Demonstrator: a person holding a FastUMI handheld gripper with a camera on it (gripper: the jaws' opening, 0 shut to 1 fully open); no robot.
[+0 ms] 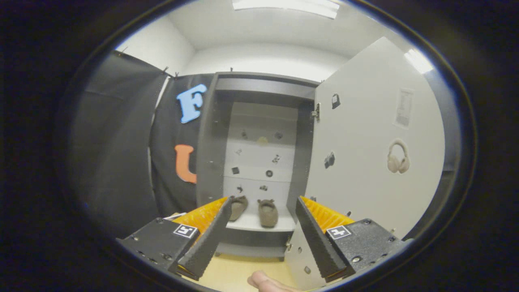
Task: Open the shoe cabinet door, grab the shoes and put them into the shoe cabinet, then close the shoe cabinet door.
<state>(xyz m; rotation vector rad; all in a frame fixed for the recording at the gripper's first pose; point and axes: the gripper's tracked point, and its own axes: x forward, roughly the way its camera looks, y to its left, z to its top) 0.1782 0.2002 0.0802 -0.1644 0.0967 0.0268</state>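
With both shoes (255, 210) shelved, my gripper (263, 205) was spread, empty; I judged pushing the door (365, 162) came next.

The camera rides on the gripper (263, 235) and looks forward along its two fingers, which stand apart at 7 and 5 o'clock. It sits low, a little above the floor (239, 271), and faces straight into the open shoe cabinet (259, 162) at 12 o'clock. The cabinet is near but not touching. The open door (365, 162) swings out toward 2 o'clock, close to the camera.
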